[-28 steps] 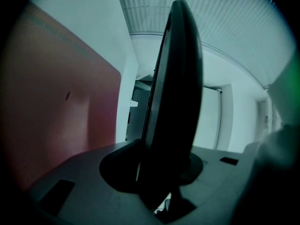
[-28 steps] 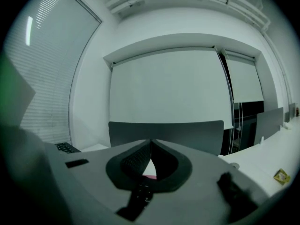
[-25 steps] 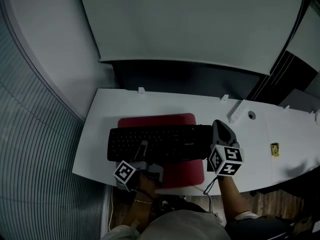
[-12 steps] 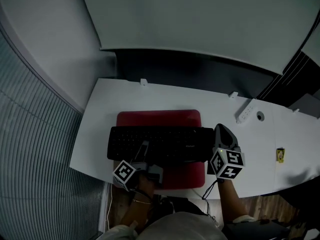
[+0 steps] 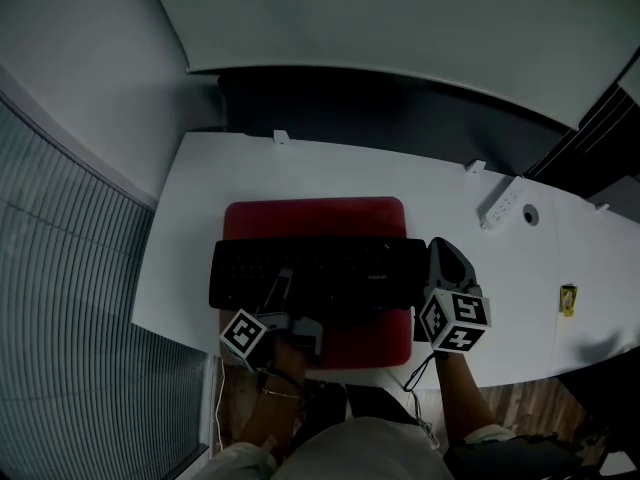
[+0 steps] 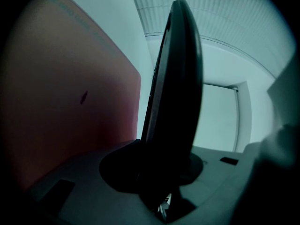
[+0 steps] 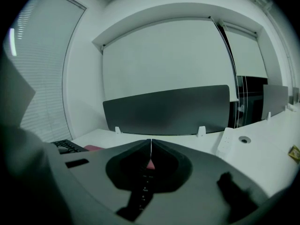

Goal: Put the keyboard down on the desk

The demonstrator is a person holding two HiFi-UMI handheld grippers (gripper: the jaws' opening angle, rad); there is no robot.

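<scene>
Nearest us, our left gripper [image 5: 284,280] was clamped on the front edge of the black keyboard [image 5: 335,271], our right gripper [image 5: 441,249], jaws together and empty, sat just beside its right end, and the keyboard stretched over the red mat [image 5: 312,218] on the white desk [image 5: 190,230].

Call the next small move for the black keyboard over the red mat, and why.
Probably lower the left gripper a little. Its jaws clamp the near edge of the black rectangular keyboard, and the left gripper view shows a pale gap between it and the flat red desk mat, so it seems not yet flat.
</scene>
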